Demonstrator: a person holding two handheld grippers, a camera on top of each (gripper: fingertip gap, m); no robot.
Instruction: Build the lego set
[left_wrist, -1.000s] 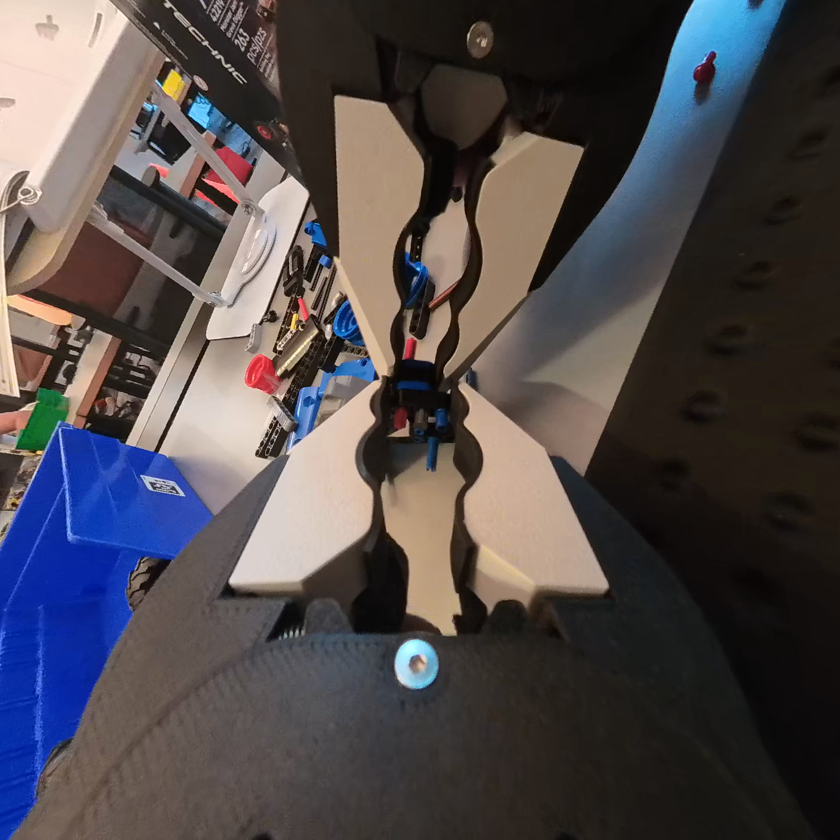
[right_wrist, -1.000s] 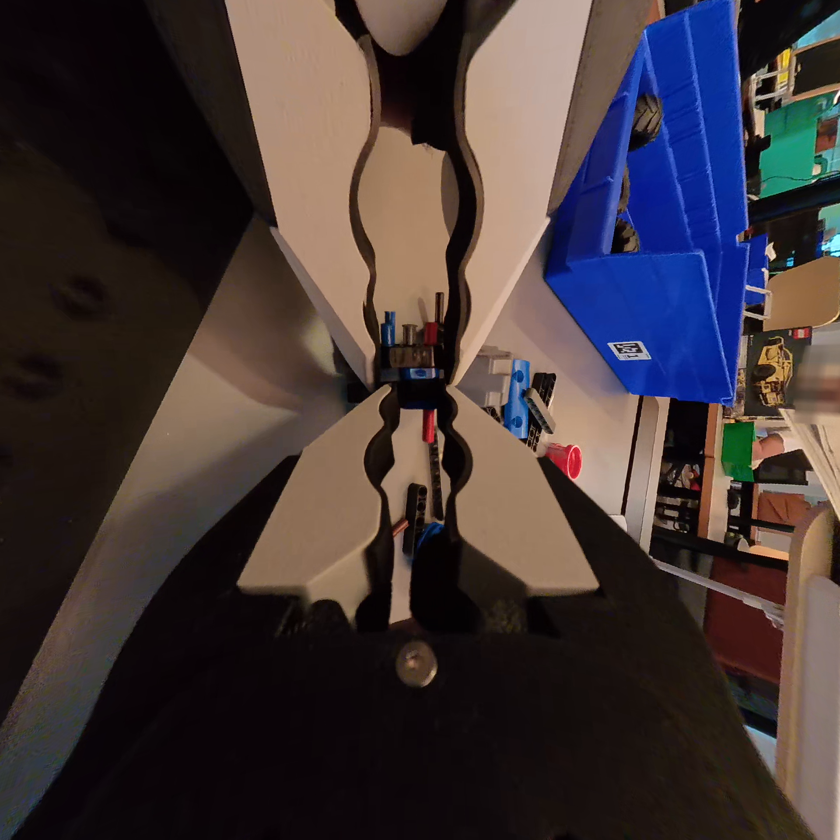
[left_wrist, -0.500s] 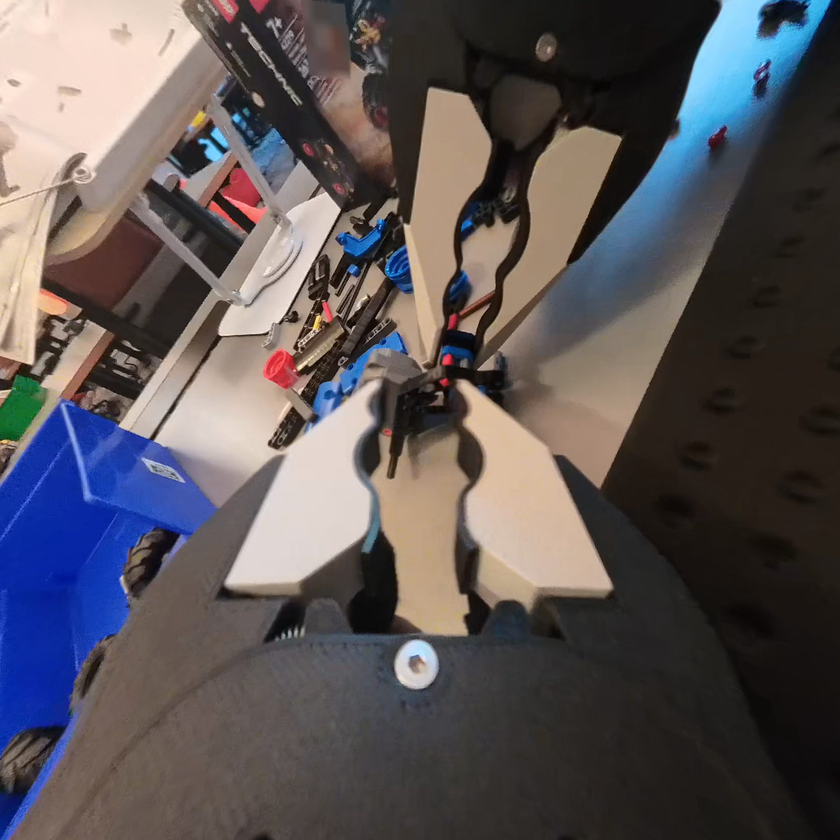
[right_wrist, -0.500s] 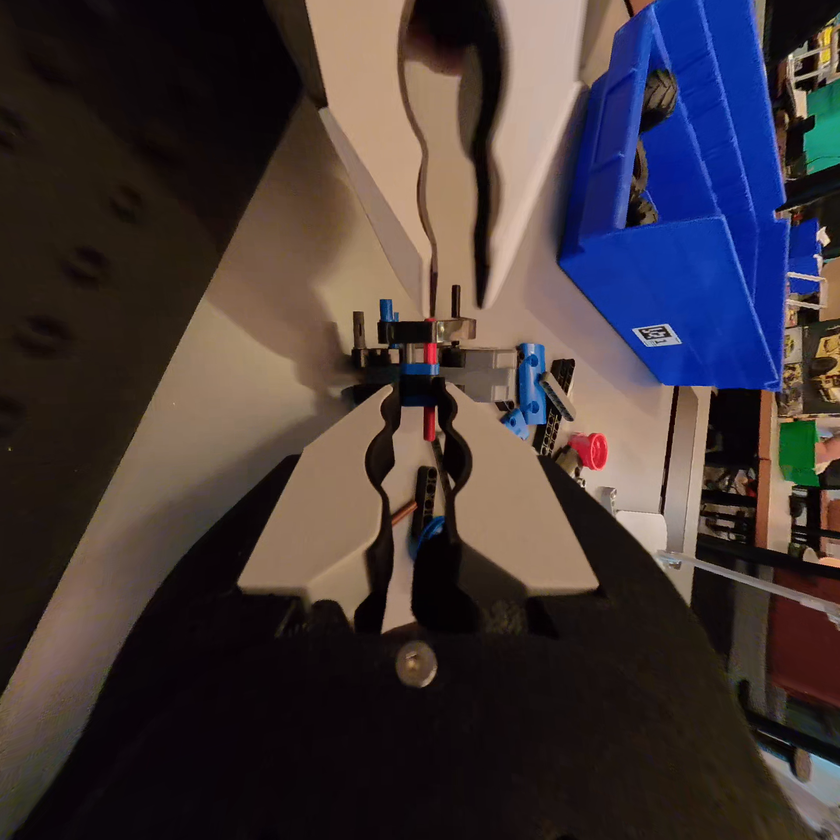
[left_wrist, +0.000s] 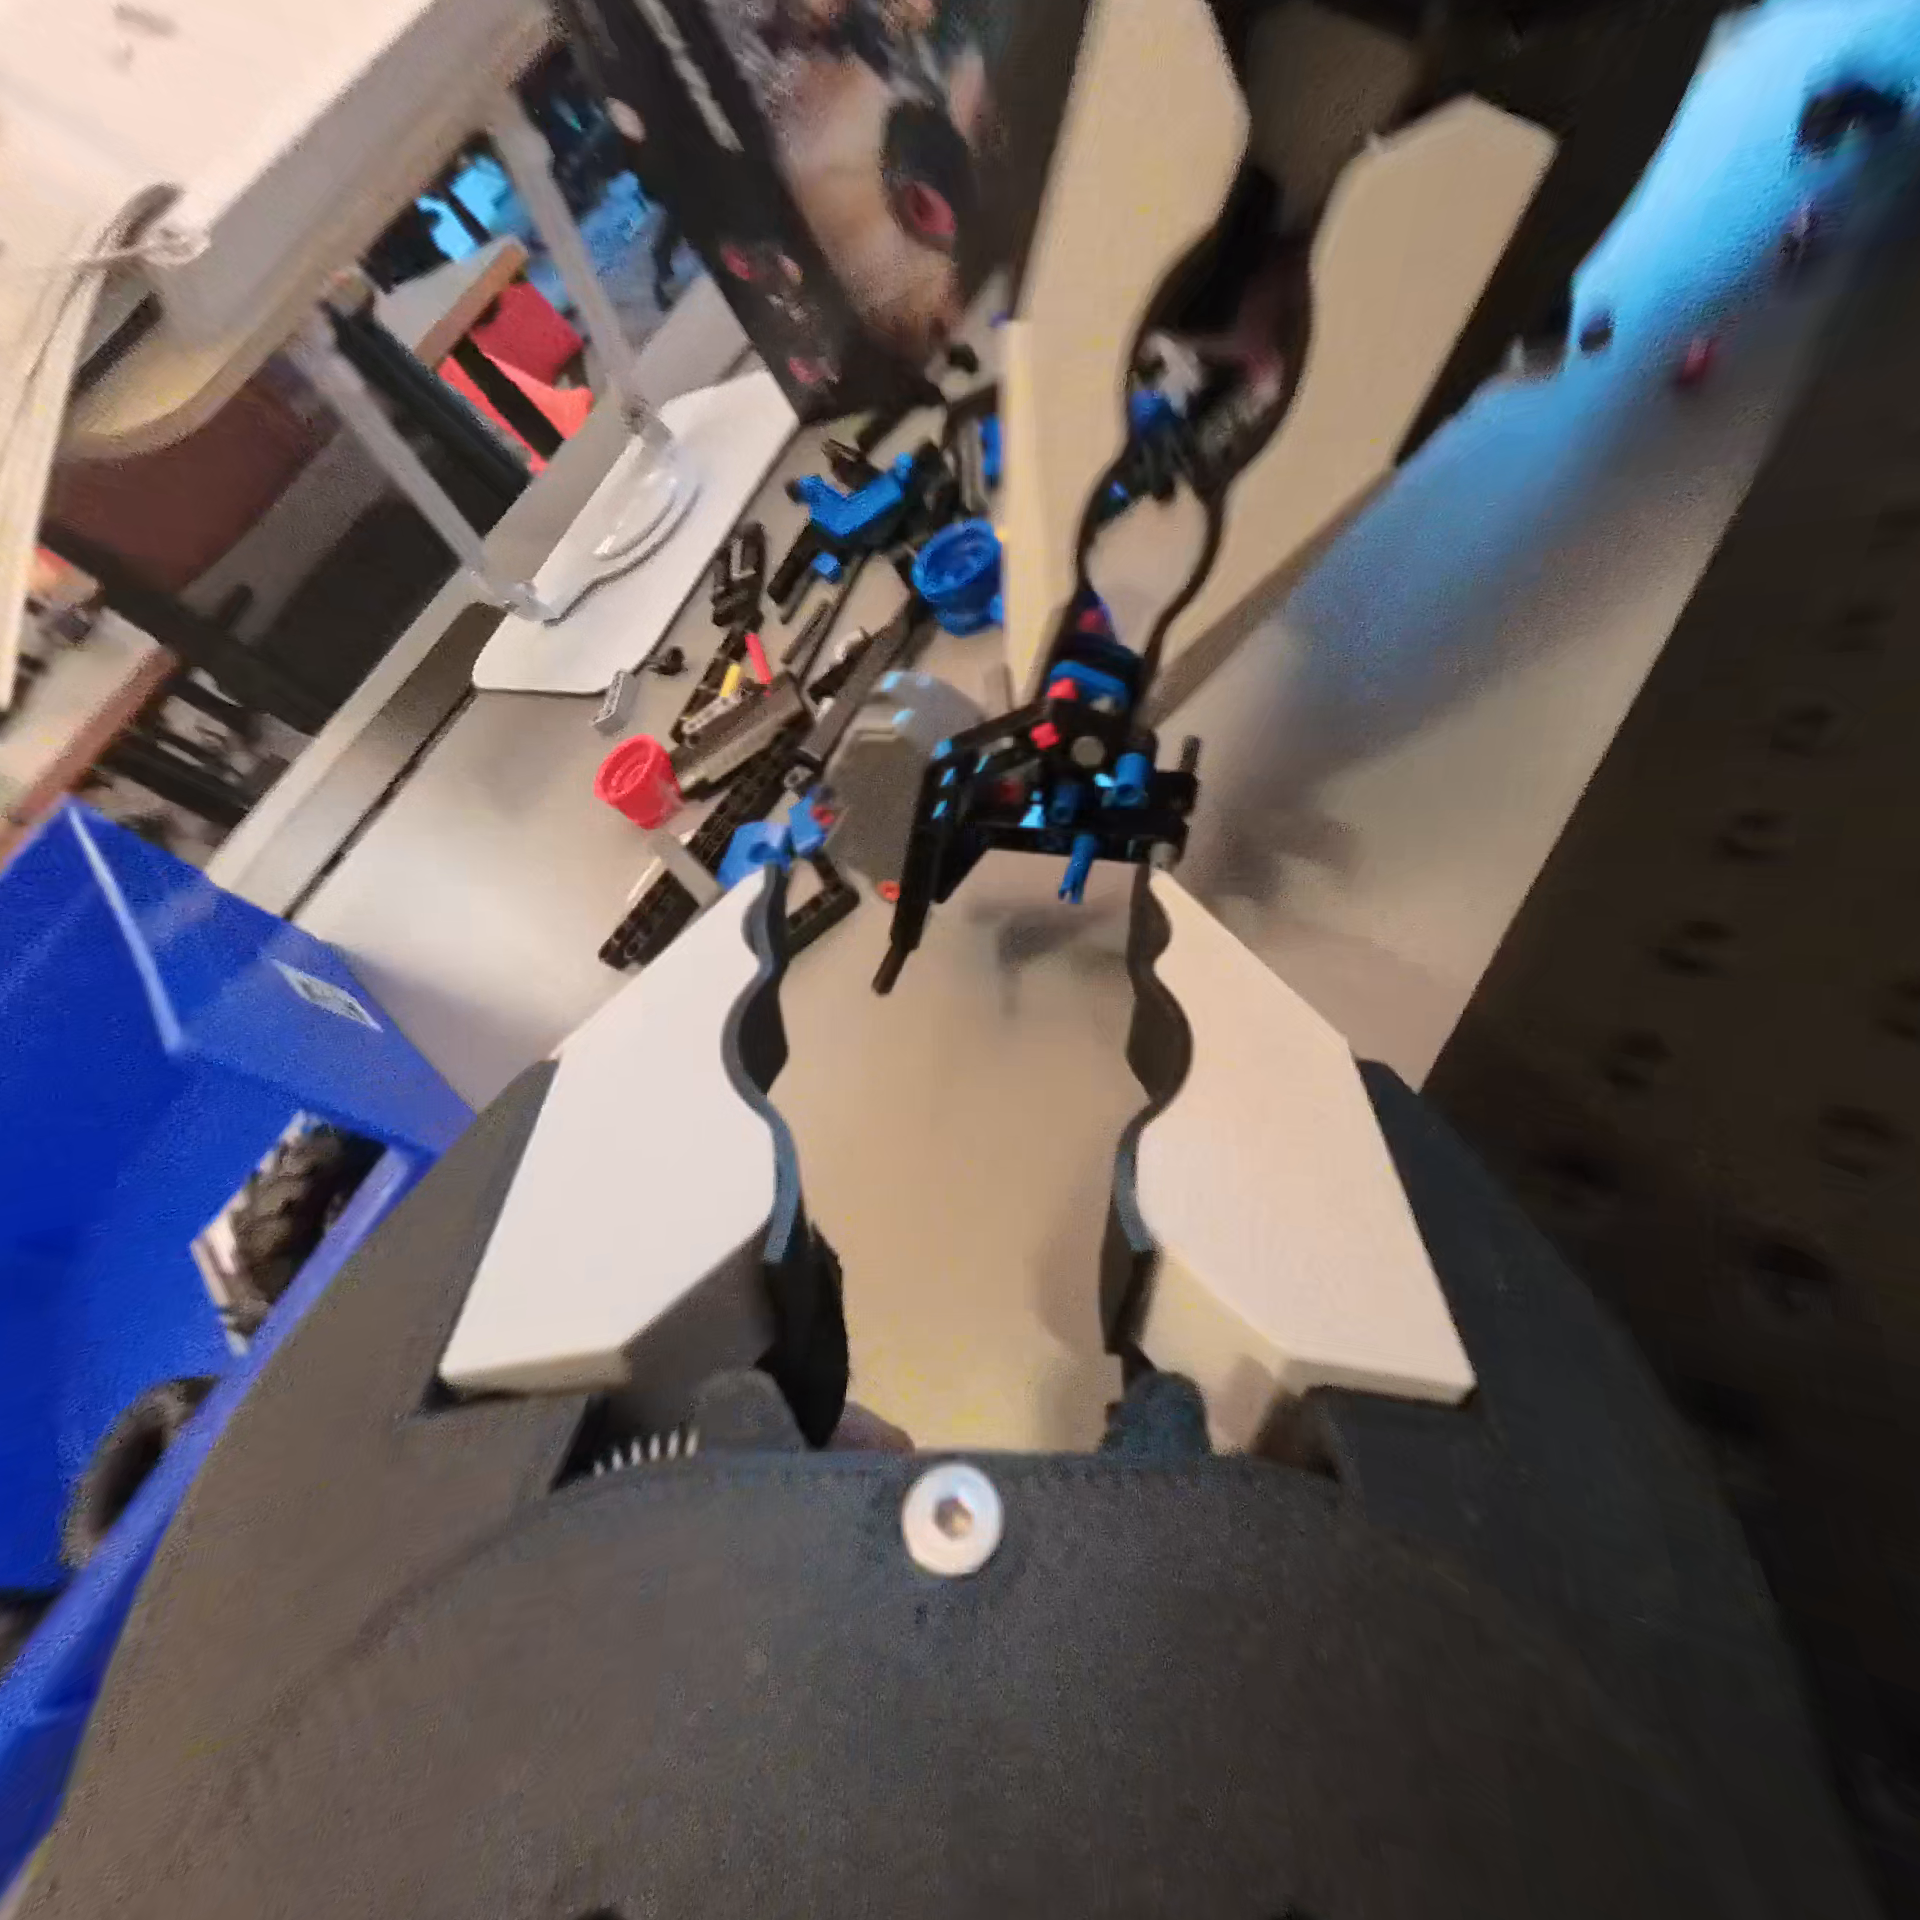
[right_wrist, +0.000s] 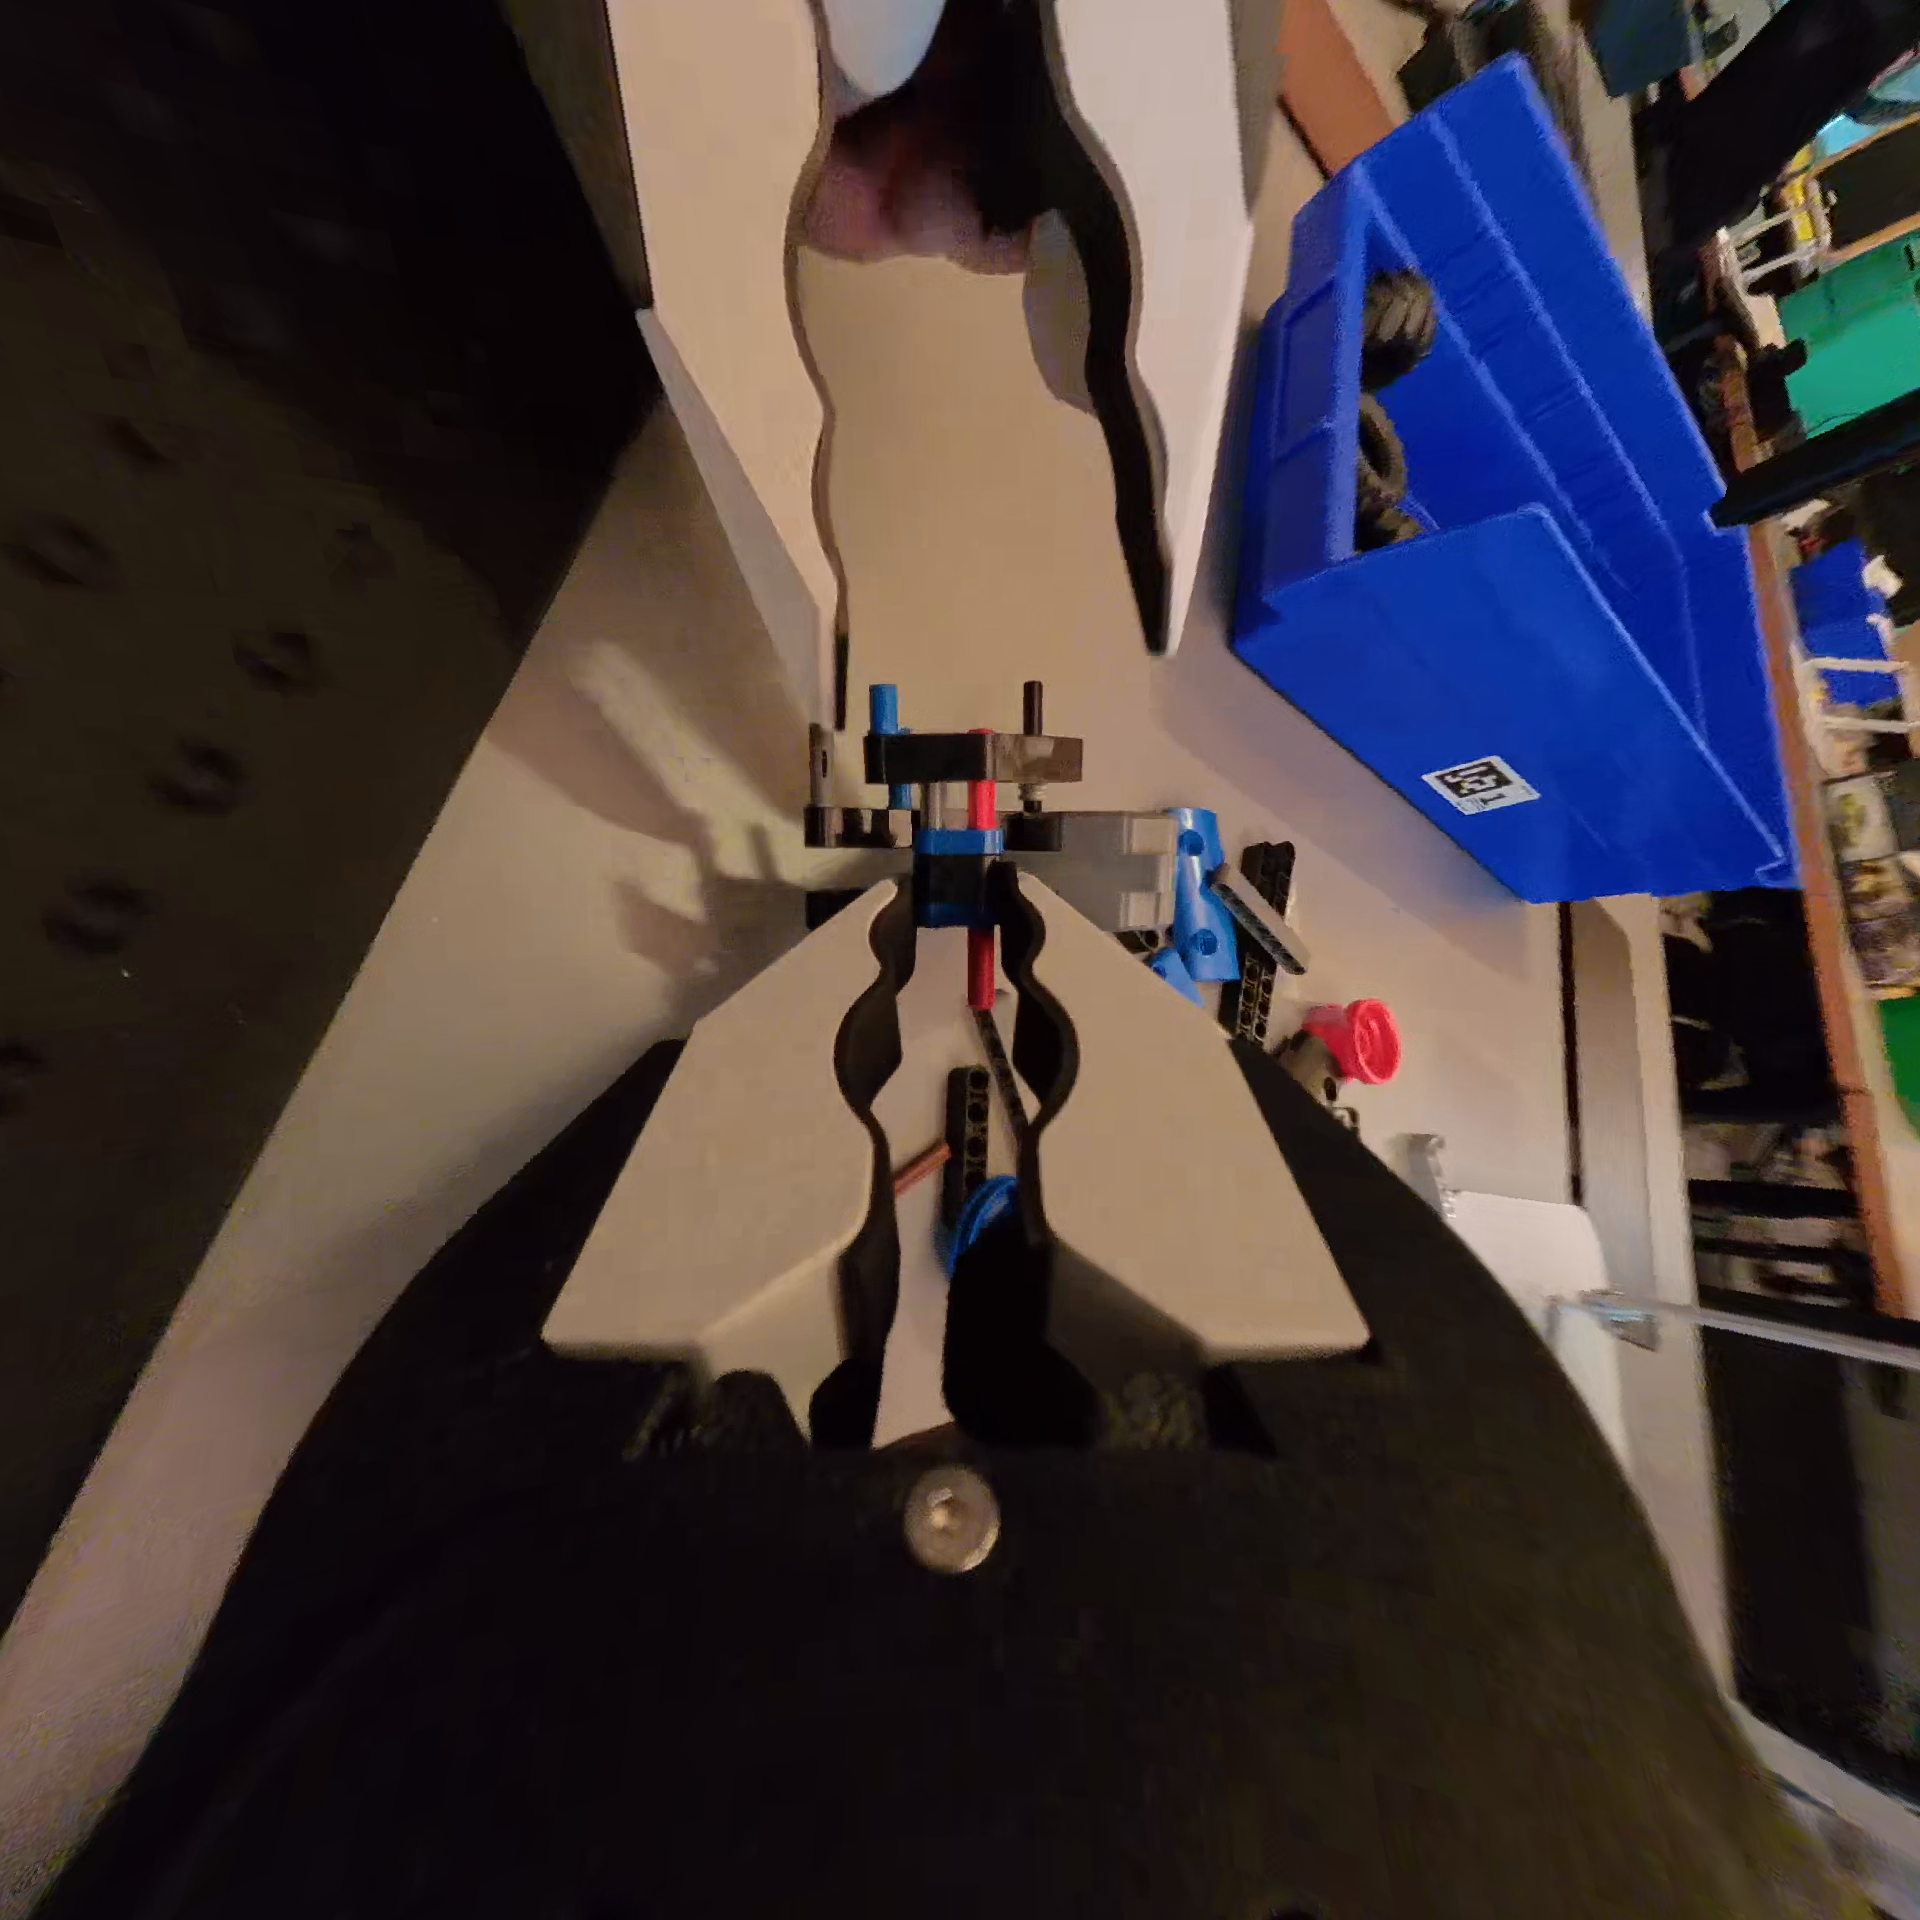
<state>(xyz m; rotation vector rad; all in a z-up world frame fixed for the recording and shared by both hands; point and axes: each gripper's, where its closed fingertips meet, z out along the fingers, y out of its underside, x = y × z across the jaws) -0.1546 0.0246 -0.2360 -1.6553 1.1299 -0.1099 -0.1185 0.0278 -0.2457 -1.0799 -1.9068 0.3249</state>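
Left wrist view, motion-blurred. Blue bin (left_wrist: 156, 1122) fills the lower left of the frame; black rubber tyres (left_wrist: 275, 1221) show through its front opening. Above and right of it, a red round piece (left_wrist: 636, 781) sits on the white table (left_wrist: 468, 904) at the near end of a scatter of loose black and blue parts (left_wrist: 831, 561) running up toward frame centre. Left gripper (left_wrist: 956, 894) points up the frame from the bottom, fingers spread wide, nothing between them. Just past its tips hangs the lego assembly (left_wrist: 1049, 800), black beams with blue and red pins, apart from both left fingertips. Right gripper (left_wrist: 1091, 665) comes down from the top of the frame, tips pinched on the assembly's upper end.

Right wrist view. Right gripper (right_wrist: 956, 894) rises from bottom centre, fingers drawn close, clamping the blue-and-black block of the lego assembly (right_wrist: 961, 790) at mid frame; a red axle runs back between the fingers. Left gripper (right_wrist: 997, 644) enters from the top, fingers parted, tips short of the assembly. Right of centre, a red round piece (right_wrist: 1356, 1039) lies on the table. Upper right, the blue bin (right_wrist: 1507, 644) stands with tyres (right_wrist: 1387, 416) inside.
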